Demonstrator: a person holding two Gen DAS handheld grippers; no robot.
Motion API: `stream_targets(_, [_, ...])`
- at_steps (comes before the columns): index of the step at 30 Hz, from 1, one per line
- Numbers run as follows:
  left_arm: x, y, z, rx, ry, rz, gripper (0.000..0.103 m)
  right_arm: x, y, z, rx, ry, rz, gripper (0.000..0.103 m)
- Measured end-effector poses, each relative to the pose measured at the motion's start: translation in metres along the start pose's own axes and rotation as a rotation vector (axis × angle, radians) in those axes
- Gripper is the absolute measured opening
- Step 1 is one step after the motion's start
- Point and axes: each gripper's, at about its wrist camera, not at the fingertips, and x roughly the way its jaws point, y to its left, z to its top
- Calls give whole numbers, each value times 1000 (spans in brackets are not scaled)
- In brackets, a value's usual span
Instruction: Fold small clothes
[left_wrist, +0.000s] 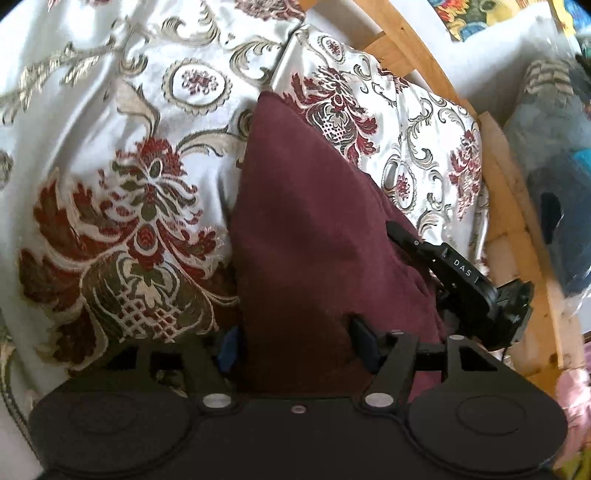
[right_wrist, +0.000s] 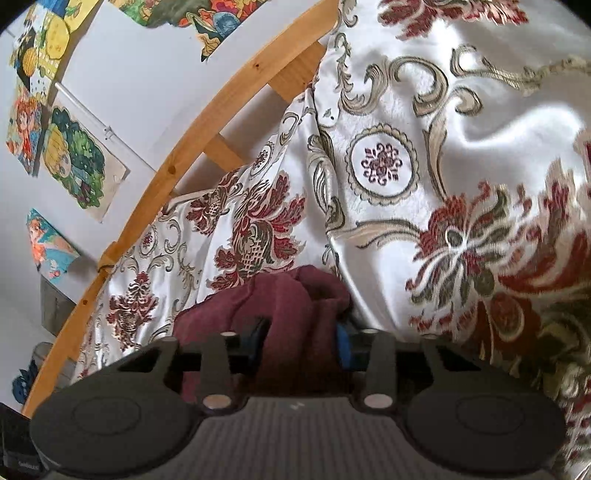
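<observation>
A maroon garment (left_wrist: 314, 229) hangs stretched between the two tools over a bed covered by a satin bedspread (left_wrist: 110, 129) with red and gold floral brocade. In the left wrist view the left hand-held gripper (left_wrist: 295, 345) is clamped on the cloth's lower edge at the bottom centre of the frame, the fabric rising from it to a point near the middle top; the right hand-held gripper (left_wrist: 397, 230) shows at the centre right, pinching the garment's right-hand edge. In the right wrist view that same tool (right_wrist: 303, 341) has its fingers closed on a bunched fold of maroon cloth (right_wrist: 280, 306) at the lower centre. Open bedspread fills the left half of the left view and the right half of the right view — the widest free room. A wooden bed frame (right_wrist: 192, 147) bounds the bed, running diagonally across the upper left, with a wall of colourful pictures (right_wrist: 70, 155) behind it.
</observation>
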Motion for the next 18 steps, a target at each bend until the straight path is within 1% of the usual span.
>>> stream_targets(1, [-1,-3,-1,15,-7,13,67,0,0,-2,-4,2,-3,31])
stream_targets(4, [0,-9,-3,48,-16,31,71,-1,4,-7,-30,-7,-26,29])
stream_targets(9, [6,-10,-5,45,10,0,75,-4,5,-9,-38,-19,-34,26])
stream_targets(15, [7,-16,-8,79,11,14,75,-7,11,-12,-70,-34,-54,20])
stream_targets(18, [7,-18,-8,81,11,33,74,-10,17,-14,-101,-45,-71,20])
